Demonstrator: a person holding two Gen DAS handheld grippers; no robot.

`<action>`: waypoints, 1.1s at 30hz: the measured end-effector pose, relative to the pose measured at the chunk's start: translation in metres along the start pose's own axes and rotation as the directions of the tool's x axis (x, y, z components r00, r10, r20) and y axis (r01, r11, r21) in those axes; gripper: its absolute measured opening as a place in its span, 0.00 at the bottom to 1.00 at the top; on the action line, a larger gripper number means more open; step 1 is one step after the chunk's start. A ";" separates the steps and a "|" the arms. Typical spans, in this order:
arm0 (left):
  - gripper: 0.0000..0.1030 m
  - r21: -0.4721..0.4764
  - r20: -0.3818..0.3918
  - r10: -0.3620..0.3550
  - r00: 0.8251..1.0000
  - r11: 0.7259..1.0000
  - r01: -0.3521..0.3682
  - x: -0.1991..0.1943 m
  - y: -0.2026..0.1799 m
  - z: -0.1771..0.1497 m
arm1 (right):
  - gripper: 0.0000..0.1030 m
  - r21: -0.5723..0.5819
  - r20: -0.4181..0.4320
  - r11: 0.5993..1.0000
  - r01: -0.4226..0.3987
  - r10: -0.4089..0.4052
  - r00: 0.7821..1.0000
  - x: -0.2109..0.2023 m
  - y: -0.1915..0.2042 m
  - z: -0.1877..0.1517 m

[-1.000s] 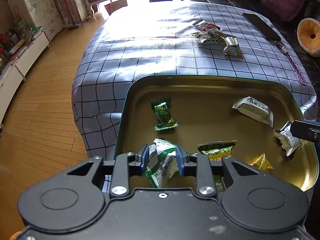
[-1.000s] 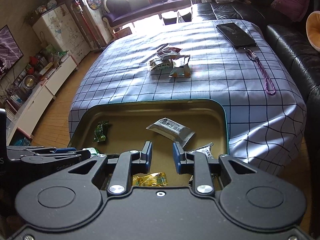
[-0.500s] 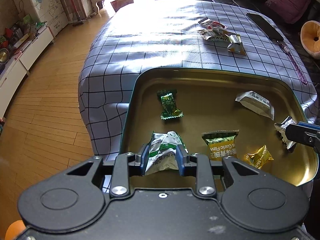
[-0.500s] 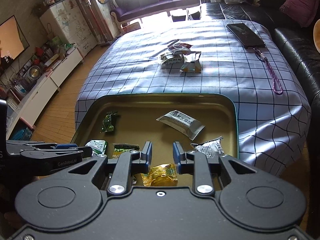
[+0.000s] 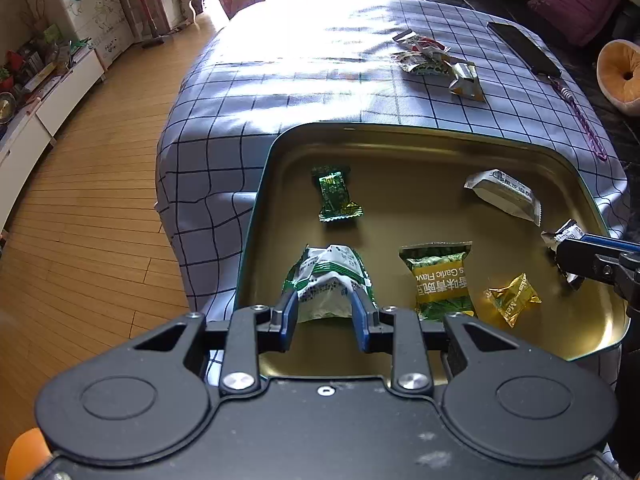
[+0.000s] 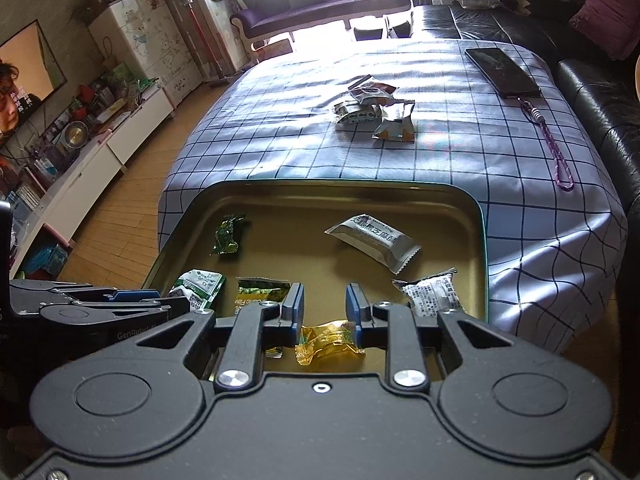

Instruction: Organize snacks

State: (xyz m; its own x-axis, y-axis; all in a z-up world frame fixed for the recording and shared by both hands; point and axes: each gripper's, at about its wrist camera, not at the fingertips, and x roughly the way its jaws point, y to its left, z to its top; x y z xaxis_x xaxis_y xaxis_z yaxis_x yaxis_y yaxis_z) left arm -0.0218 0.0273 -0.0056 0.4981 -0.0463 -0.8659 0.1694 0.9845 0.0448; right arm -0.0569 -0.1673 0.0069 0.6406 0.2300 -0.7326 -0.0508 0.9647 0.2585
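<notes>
A gold tin tray (image 5: 400, 130) (image 6: 340, 186) holds several wrapped snacks. My left gripper (image 5: 324, 312) (image 6: 182, 304) is shut on a white and green packet (image 5: 328, 280) (image 6: 198, 282) over the tray's near left part. My right gripper (image 6: 324, 304) (image 5: 560, 254) stands open over the near right part, with nothing between its pads. A gold candy (image 6: 328, 340) (image 5: 512, 296) lies on the tray floor below it. A grey and white packet (image 6: 432, 294) lies just right of its right finger. A green garlic packet (image 5: 438, 280), a small green candy (image 5: 336, 196) and a long white packet (image 5: 504, 196) also lie inside.
Beyond the tray, a small pile of snacks (image 5: 436, 64) (image 6: 372, 112) lies on the checked tablecloth (image 5: 300, 80). A phone (image 6: 500, 68) with a purple lanyard (image 6: 556, 152) lies at the far right. A black sofa is to the right, wood floor to the left.
The left gripper has drawn back slightly with the white and green packet still in it, so more of the tray floor shows. The right gripper stays open and has barely shifted.
</notes>
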 end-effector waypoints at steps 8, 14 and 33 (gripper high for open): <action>0.29 0.003 0.001 -0.019 1.000 1.000 0.019 -0.002 0.004 -0.001 | 0.35 -0.015 -0.010 1.000 0.007 -0.007 1.000 0.003 0.003 -0.001; 0.29 0.013 0.006 -0.017 1.000 1.000 0.017 0.002 0.007 0.004 | 0.35 -0.019 -0.021 1.000 0.019 -0.019 1.000 0.007 0.004 0.000; 0.29 0.038 0.106 0.011 0.994 0.999 -0.015 0.008 0.010 0.061 | 0.35 -0.041 0.036 0.997 0.068 -0.067 0.997 0.010 -0.005 0.038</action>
State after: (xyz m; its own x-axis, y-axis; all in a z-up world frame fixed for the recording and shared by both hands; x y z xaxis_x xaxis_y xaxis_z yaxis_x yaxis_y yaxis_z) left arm 0.0354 0.0264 0.0186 0.5868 -0.0534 -0.8079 0.1946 0.9779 0.0767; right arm -0.0211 -0.1748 0.0225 0.6699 0.1601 -0.7250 -0.0381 0.9826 0.1818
